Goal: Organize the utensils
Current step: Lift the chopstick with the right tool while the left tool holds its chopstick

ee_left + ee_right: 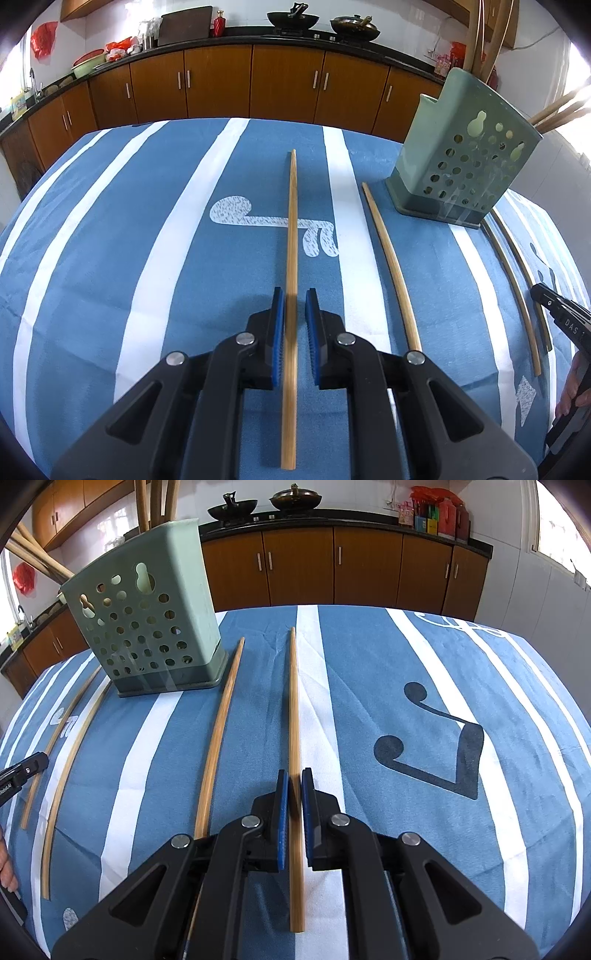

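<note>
1. The table [110, 229], under a blue cloth with white stripes, falls away at its far edge toward brown kitchen cabinets [218, 85]; in the left wrist view the whole left half of the cloth is bare.
2. In the right wrist view, the cloth right of the right gripper [294, 786] is also bare, carrying only printed music notes.
3. A green perforated utensil holder [461, 162] stands upright at the far side, between both grippers; several chopsticks already stick out of its top.
4. Left gripper [294, 306]: jaws nearly together, blue pads either side of 1 chopstick [293, 221]. A thin gap shows at the right pad, so I cannot tell if it is truly pinched.
5. Right gripper: jaws pressed in on another chopstick [294, 709], pads against it.
6. Both chopsticks point away toward the far edge, tapering at the far tip, light bamboo colour, straight.
7. Between the grippers, 3 loose chopsticks [391, 266] lie on the cloth, running front to back. 2 of them end just beside the holder's base.
</note>
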Demonstrator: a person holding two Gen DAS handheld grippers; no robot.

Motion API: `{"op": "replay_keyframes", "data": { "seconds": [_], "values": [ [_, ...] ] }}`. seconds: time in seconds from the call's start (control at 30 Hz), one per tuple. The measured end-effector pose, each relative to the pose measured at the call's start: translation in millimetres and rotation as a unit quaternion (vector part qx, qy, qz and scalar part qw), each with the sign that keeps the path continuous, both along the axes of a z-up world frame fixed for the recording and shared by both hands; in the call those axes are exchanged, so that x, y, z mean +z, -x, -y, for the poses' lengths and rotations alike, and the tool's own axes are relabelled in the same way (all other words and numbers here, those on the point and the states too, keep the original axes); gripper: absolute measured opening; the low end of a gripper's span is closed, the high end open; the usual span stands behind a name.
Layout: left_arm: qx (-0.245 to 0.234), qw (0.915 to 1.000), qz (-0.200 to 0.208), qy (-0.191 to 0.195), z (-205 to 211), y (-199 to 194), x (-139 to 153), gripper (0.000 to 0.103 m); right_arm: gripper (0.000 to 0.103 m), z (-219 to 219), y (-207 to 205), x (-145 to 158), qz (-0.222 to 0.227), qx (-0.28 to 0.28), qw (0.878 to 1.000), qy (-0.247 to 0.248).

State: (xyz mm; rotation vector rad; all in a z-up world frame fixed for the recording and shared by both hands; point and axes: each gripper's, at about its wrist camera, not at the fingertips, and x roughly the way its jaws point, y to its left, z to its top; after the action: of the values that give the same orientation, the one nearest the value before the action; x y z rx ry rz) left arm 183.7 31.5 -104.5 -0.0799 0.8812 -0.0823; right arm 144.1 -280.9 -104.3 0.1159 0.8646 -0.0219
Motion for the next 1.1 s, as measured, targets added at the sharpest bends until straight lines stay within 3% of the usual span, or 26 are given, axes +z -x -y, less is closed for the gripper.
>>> {"op": "replay_keyframes", "data": {
  "seconds": [1.1],
  "values": [
    [0.0,1.0,0.0,0.002,0.7,-0.6,-0.6,0.016,0.009,-1.0,0.3,0.0,0.0,-0.001,1.0,0.002]
  ]
}}
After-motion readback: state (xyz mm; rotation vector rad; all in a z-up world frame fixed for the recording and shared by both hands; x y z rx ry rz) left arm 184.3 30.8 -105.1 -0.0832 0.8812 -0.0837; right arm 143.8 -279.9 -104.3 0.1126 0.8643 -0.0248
